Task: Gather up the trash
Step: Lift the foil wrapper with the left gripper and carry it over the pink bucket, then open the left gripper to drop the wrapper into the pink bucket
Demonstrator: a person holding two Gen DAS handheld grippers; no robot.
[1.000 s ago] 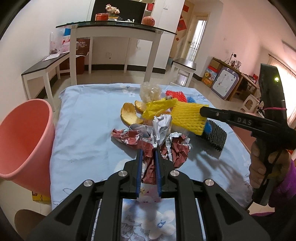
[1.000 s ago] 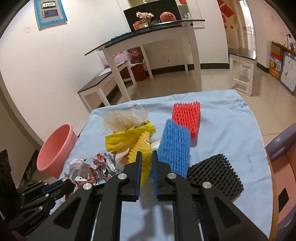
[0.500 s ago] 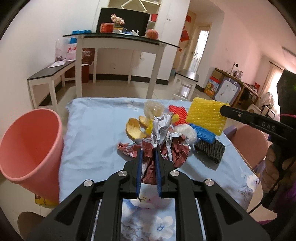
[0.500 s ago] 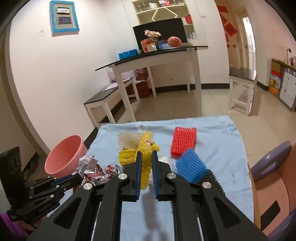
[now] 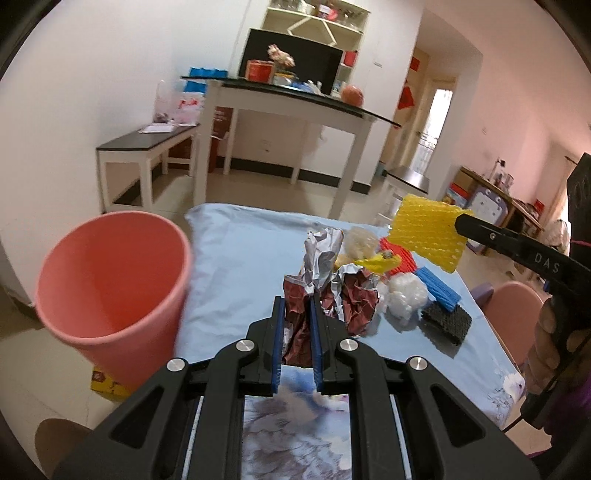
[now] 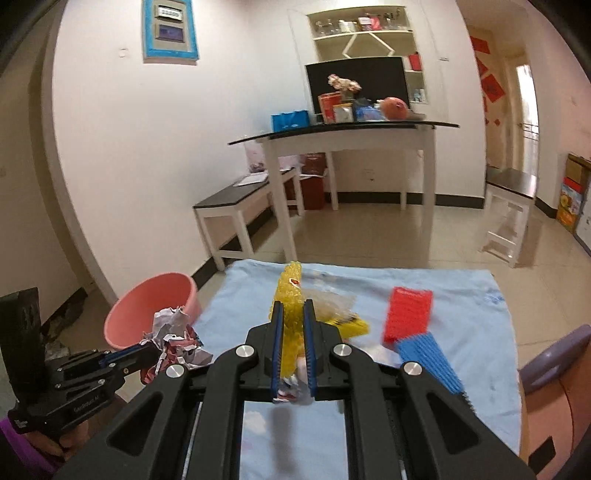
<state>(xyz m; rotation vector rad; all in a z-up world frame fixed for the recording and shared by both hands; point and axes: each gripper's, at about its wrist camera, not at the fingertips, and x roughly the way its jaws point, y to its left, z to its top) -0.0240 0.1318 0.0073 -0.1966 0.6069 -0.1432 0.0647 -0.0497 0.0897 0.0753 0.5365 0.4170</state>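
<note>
Both loads are now riding clear of the table, so dropping comes next. Left of the left gripper (image 5: 297,328), the one pink bin (image 5: 110,288) is waiting; its jaws are pinching one crumpled wrapper (image 5: 325,280). The right gripper (image 6: 293,345) is clamping one yellow foam net (image 6: 290,306); one red net (image 6: 408,314) and one blue net (image 6: 430,356) are lying to its right.

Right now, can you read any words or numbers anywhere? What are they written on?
"DAS": white letters on the black arm of the right gripper, seen from the left wrist camera.
Small print on the side of the left gripper: too blurred to read.
Digits on the blue-framed panel on the wall: too small to read.
Red tin on the high table: label blurred.
</note>
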